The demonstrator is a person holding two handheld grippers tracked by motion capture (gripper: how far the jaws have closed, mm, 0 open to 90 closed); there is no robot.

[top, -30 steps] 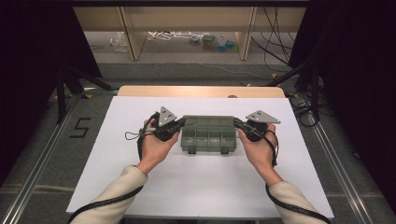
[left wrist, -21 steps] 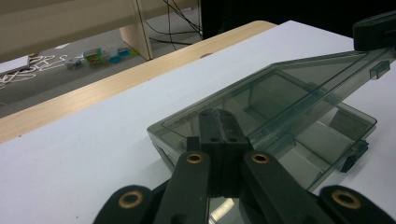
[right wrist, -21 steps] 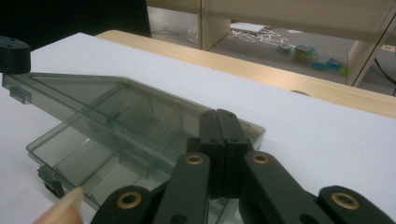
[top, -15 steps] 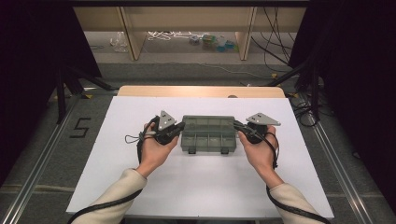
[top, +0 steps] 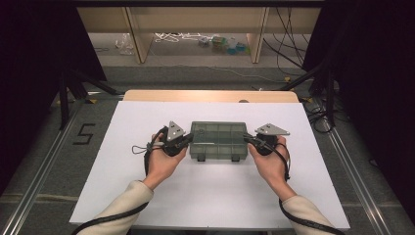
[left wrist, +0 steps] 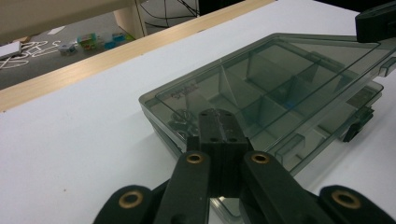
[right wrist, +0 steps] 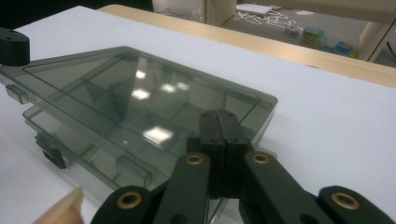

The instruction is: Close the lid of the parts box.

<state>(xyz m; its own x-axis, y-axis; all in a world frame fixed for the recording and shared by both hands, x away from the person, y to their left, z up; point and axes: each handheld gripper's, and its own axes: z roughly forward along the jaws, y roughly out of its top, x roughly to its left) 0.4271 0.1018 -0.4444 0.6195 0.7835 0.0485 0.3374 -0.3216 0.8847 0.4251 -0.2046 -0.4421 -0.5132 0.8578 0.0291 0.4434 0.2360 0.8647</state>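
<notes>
Smoky transparent plastic forms the compartment box [top: 218,140], which sits at the middle of the white table [top: 122,196]. The left gripper [top: 184,142] has its jaws pressed together at the lid's left edge, apparently pinching it; the right gripper [top: 249,141] does the same at the right edge, probably so the lid lifts evenly. Its front is raised. One compartment holds a small blue item [left wrist: 290,102].
</notes>
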